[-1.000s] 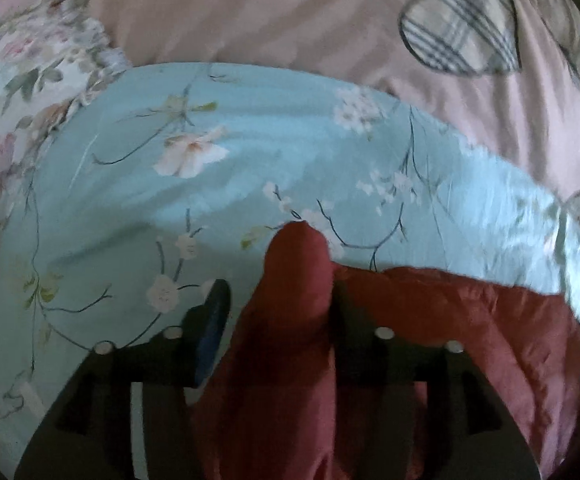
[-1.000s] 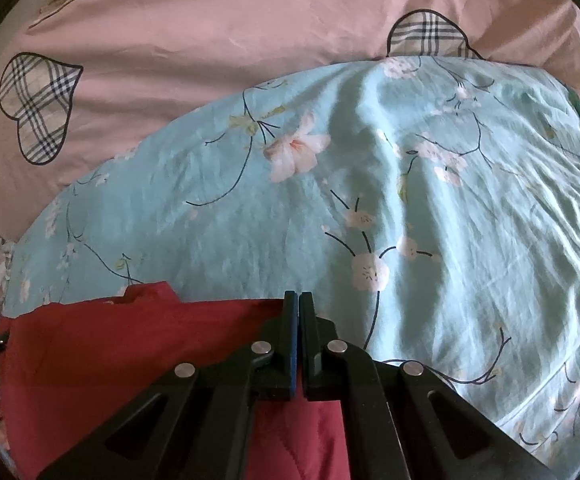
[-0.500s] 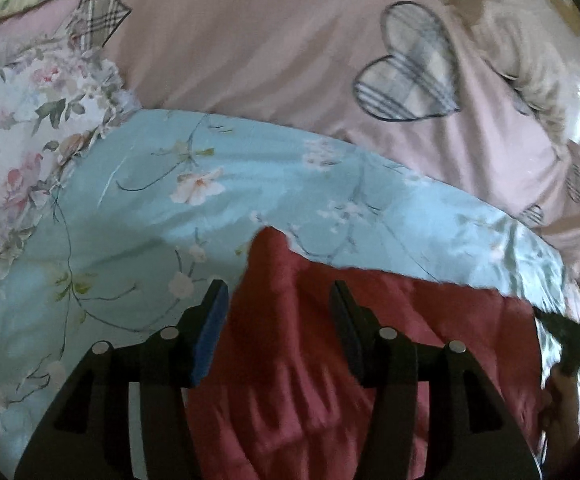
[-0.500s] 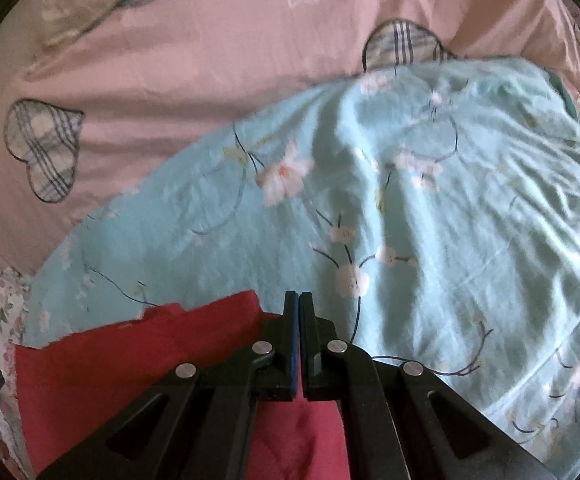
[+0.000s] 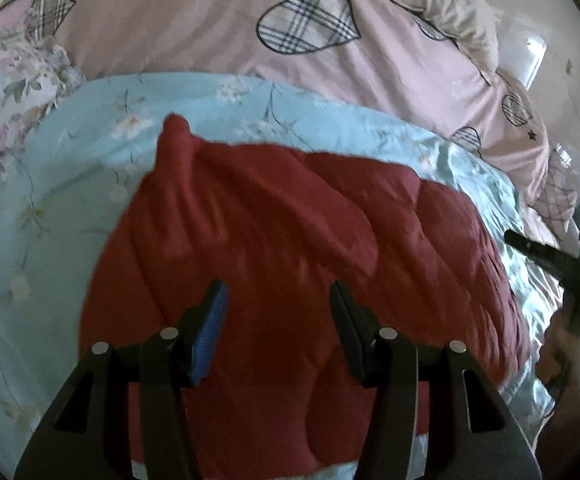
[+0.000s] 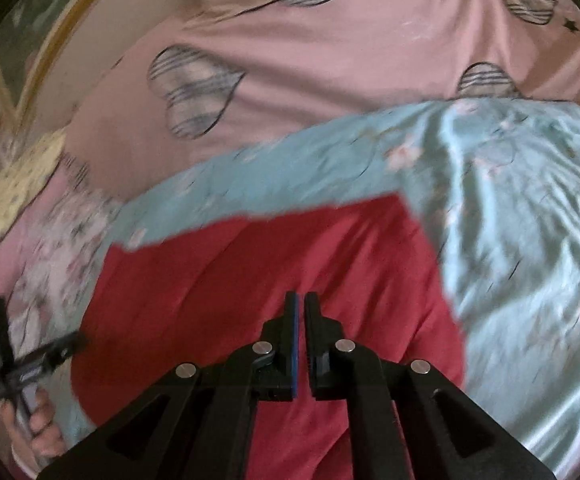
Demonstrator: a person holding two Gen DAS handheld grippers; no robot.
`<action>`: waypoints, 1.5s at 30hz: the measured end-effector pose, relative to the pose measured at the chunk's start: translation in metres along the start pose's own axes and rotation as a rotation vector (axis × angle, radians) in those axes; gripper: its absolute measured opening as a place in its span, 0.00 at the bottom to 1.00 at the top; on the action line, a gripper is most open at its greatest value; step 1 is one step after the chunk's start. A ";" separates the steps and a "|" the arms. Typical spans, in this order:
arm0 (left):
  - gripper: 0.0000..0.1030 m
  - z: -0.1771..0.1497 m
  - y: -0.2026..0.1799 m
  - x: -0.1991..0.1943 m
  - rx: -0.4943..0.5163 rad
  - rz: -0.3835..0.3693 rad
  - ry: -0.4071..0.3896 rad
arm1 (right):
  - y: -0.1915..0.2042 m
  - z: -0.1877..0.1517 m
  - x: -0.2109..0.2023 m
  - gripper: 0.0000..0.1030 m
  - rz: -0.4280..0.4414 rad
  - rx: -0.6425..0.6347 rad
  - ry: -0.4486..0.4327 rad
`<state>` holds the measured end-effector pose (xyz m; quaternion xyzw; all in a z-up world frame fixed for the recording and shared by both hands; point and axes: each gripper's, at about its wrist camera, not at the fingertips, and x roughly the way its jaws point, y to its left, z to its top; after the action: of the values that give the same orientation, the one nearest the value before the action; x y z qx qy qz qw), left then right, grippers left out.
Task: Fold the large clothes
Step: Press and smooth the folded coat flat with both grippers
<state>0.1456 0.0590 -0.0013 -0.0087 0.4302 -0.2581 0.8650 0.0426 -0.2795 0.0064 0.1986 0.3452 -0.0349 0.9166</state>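
Lying on one blue floral sheet (image 5: 70, 208): one red garment (image 5: 290, 240).

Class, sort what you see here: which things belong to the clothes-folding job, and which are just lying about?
Job:
red quilted garment
left gripper, open
right gripper, jaws opening, nothing between them

Lying about:
blue floral sheet
pink heart-print cover
white floral fabric
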 end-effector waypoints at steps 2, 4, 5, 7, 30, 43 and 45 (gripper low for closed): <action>0.51 -0.009 -0.003 -0.002 -0.004 -0.004 0.010 | 0.012 -0.016 -0.001 0.08 0.020 -0.008 0.023; 0.57 -0.017 -0.006 -0.004 -0.008 -0.011 0.012 | 0.020 -0.029 -0.002 0.18 0.037 -0.006 0.044; 0.58 -0.019 -0.008 -0.005 -0.005 -0.009 0.010 | 0.023 -0.035 -0.002 0.33 0.046 -0.007 0.052; 0.58 -0.025 -0.014 -0.007 0.021 0.012 0.007 | 0.029 -0.043 -0.005 0.50 0.050 -0.021 0.054; 0.88 -0.018 -0.016 0.066 0.076 0.160 0.093 | -0.003 -0.042 0.045 0.45 -0.127 -0.027 0.070; 0.88 -0.020 -0.020 0.042 0.041 0.185 0.061 | -0.010 -0.053 0.039 0.44 -0.089 0.000 0.024; 0.88 -0.024 -0.021 0.029 0.035 0.195 0.044 | -0.011 -0.053 0.039 0.44 -0.084 0.001 0.023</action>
<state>0.1329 0.0326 -0.0328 0.0538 0.4432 -0.1804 0.8764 0.0369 -0.2658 -0.0584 0.1848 0.3635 -0.0711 0.9103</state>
